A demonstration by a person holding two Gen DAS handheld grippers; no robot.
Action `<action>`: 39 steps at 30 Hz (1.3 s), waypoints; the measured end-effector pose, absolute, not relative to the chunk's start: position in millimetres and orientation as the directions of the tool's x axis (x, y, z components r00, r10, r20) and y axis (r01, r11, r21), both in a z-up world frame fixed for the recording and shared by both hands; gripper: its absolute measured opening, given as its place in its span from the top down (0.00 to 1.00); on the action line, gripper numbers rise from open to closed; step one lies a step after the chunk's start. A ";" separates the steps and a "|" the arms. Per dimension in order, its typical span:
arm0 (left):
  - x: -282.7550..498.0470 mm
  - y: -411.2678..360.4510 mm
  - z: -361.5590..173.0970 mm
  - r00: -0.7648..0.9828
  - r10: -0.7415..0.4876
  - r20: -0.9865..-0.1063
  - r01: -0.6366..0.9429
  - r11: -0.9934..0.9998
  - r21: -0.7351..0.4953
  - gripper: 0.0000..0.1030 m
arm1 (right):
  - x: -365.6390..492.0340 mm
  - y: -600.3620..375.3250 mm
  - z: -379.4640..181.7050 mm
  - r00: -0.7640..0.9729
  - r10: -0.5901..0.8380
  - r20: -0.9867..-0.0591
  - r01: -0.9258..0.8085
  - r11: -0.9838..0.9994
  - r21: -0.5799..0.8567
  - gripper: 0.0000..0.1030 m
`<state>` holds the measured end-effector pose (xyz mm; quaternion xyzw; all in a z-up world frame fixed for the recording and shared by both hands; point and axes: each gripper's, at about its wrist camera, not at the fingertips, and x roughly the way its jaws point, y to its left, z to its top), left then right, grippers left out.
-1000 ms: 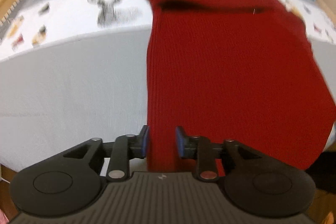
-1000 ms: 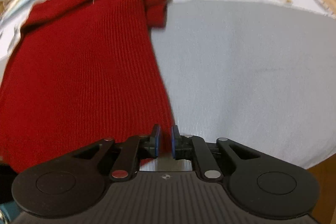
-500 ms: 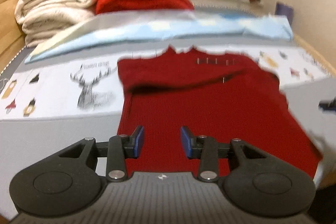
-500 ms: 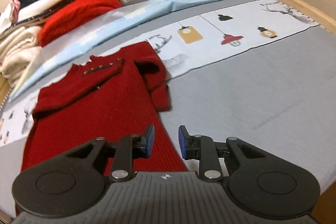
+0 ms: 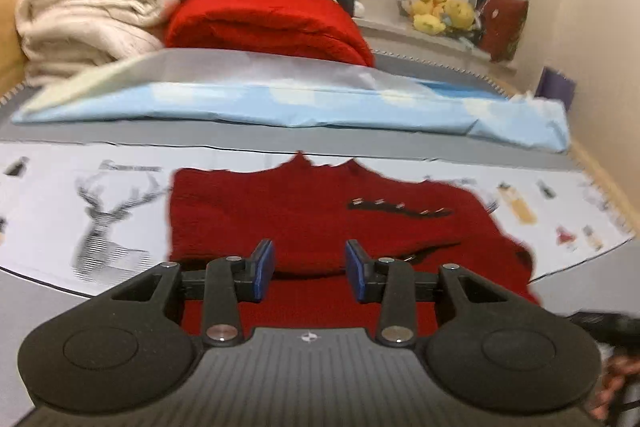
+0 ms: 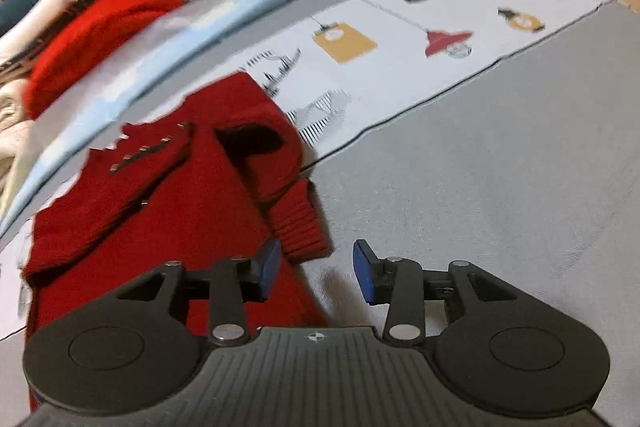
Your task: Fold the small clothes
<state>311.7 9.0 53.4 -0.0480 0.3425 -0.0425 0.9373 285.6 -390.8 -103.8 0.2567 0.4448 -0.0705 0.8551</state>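
Currently both hand-held grippers are released, nothing between the pads: left [image 5: 310, 269] and right [image 6: 316, 271], whose jaws have just been opening. Red sweater [image 5: 304, 211] lies flat on the bed [image 6: 500, 167].

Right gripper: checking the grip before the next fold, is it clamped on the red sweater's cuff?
No, the right gripper is open, the sweater's cuff lying unpinched beyond its pads.

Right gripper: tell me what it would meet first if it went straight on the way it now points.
The right gripper, jaws apart with nothing between them, points at the ribbed cuff of the red knitted sweater's folded-in sleeve. It would probably meet that cuff first, or the grey bedspread just beside it; depth is unclear.
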 end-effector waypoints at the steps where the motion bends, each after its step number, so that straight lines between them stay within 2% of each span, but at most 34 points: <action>1: 315.6 5.8 53.7 0.761 -0.124 -0.637 0.061 0.991 -0.120 0.58 | 291.8 -391.9 -110.2 0.586 0.124 -0.801 0.360 0.846 0.394 0.59; 4: 319.8 3.6 48.4 0.757 -0.112 -0.644 0.074 0.994 -0.086 0.57 | 307.2 -393.0 -126.7 0.568 0.159 -0.808 0.407 0.798 0.444 0.55; 8: 329.0 5.2 36.4 0.736 -0.117 -0.667 0.072 0.993 -0.095 0.57 | 320.3 -387.3 -136.6 0.568 0.127 -0.813 0.445 0.784 0.433 0.56; 9: 327.1 6.6 29.0 0.731 -0.107 -0.673 0.071 0.994 -0.081 0.57 | 323.6 -380.6 -135.6 0.572 0.103 -0.814 0.426 0.811 0.402 0.60; 10: 328.0 5.7 26.3 0.729 -0.097 -0.678 0.072 0.995 -0.065 0.57 | 325.7 -374.5 -134.0 0.574 0.076 -0.816 0.406 0.838 0.364 0.77; 11: 328.2 4.9 24.1 0.729 -0.091 -0.679 0.076 0.996 -0.052 0.57 | 327.6 -366.7 -131.9 0.573 0.032 -0.819 0.384 0.872 0.303 0.88; 13: 327.3 1.5 19.7 0.729 -0.080 -0.680 0.091 0.996 -0.019 0.57 | 330.0 -361.2 -126.7 0.587 0.017 -0.809 0.335 0.905 0.262 0.96; 16: 326.7 -1.1 14.6 0.729 -0.064 -0.682 0.112 0.993 0.026 0.57 | 336.2 -379.9 -104.0 0.629 0.037 -0.777 0.310 0.904 0.294 0.99; 18: 327.1 0.5 14.0 0.729 -0.060 -0.682 0.110 0.993 0.030 0.57 | 342.2 -404.3 -79.4 0.672 0.012 -0.740 0.297 0.912 0.284 0.99; 21: 328.8 6.2 14.0 0.724 -0.064 -0.687 0.095 0.995 0.007 0.57 | 355.6 -452.0 -47.7 0.731 -0.119 -0.672 0.311 0.934 0.173 0.99; 23: 329.1 9.1 14.6 0.722 -0.067 -0.689 0.085 0.996 -0.008 0.57 | 365.6 -495.2 -32.1 0.746 -0.235 -0.623 0.376 0.921 0.102 0.99; 28: 328.6 9.9 14.3 0.716 -0.071 -0.694 0.097 0.995 -0.001 0.57 | 367.3 -597.5 -14.1 0.750 -0.475 -0.460 0.566 0.821 0.074 0.99; 29: 329.1 10.0 13.3 0.713 -0.071 -0.698 0.096 0.995 -0.002 0.57 | 366.4 -611.1 -19.4 0.729 -0.501 -0.466 0.599 0.797 0.080 0.98; 31: 330.4 10.3 11.8 0.706 -0.075 -0.704 0.094 0.995 -0.012 0.57 | 364.4 -632.9 -41.1 0.667 -0.510 -0.543 0.665 0.736 0.125 0.95; 34: 330.8 8.5 10.8 0.704 -0.080 -0.706 0.096 0.995 -0.018 0.57 | 356.6 -646.3 -87.4 0.622 -0.368 -0.691 0.678 0.694 0.241 0.80; 37: 330.4 5.5 9.0 0.701 -0.078 -0.709 0.100 0.995 -0.010 0.57 | 348.1 -634.2 -123.1 0.637 -0.271 -0.722 0.654 0.686 0.319 0.77; 39: 329.9 4.3 7.5 0.699 -0.078 -0.711 0.104 0.995 -0.007 0.57 | 350.9 -626.4 -136.0 0.647 -0.222 -0.729 0.638 0.681 0.359 0.71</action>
